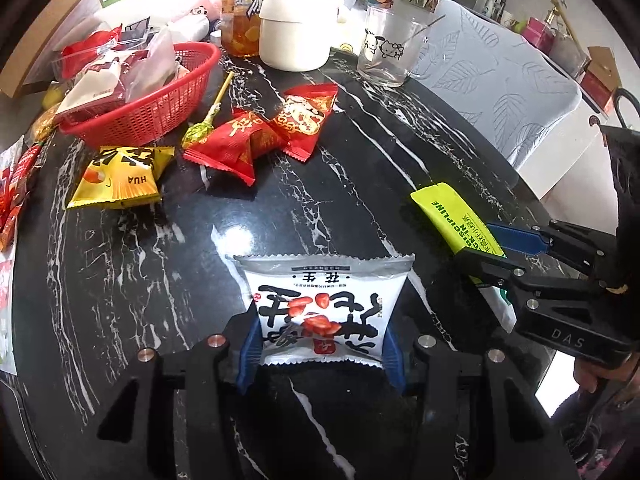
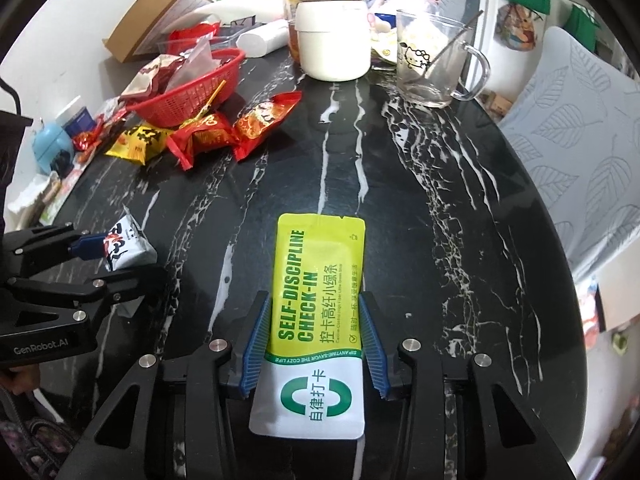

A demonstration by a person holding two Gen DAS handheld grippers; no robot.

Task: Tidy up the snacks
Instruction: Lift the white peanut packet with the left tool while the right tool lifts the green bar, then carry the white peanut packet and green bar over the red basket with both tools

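Observation:
My left gripper (image 1: 320, 344) is shut on a white peanut snack packet (image 1: 324, 304), held over the black marble table (image 1: 360, 160); the packet also shows in the right wrist view (image 2: 126, 250). My right gripper (image 2: 314, 340) is shut on a yellow-green and white sachet (image 2: 316, 296), which also shows at the right of the left wrist view (image 1: 456, 216). A red basket (image 1: 160, 108) with several packets stands at the far left. In front of it lie a yellow packet (image 1: 120, 178), red packets (image 1: 256, 140) and a lollipop (image 1: 200, 128).
A cream kettle (image 1: 296, 28), an orange jar (image 1: 240, 24) and a glass mug with a spoon (image 1: 388, 52) stand at the table's back. A chair with a leaf-pattern cover (image 1: 500, 92) is at the right. More wrappers (image 1: 16, 188) lie at the left edge.

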